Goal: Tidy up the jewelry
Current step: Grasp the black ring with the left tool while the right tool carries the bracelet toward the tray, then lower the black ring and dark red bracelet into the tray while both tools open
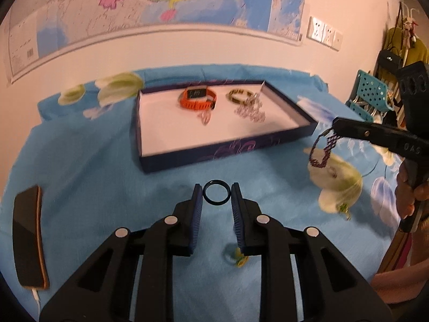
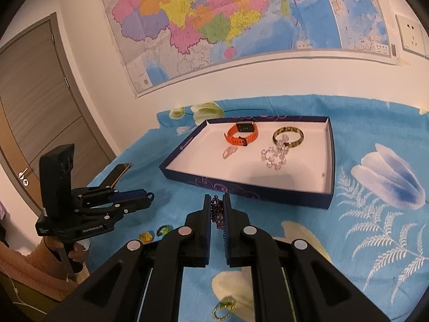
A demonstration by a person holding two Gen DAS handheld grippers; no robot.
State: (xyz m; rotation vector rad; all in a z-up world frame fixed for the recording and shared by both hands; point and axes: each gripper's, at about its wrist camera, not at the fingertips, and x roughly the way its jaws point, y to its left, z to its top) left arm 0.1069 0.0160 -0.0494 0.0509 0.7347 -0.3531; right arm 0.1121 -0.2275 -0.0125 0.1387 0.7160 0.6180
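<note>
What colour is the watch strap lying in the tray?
Orange, on the watch in the tray; the right wrist view shows it best.

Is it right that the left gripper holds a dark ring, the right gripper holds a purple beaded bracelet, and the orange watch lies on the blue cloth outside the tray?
Not quite. The orange watch lies inside the tray, as the right wrist view shows. The left gripper does hold the dark ring, and the right gripper the purple beaded bracelet.

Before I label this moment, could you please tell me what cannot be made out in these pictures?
- Left wrist view: blur hides the small yellow-green piece behind the left tongs.
- Right wrist view: the purple beaded bracelet is mostly hidden inside the right tongs.
- Right wrist view: the gold-green ring is crowded by the tongs' body.
- Watch face: too small.
</note>
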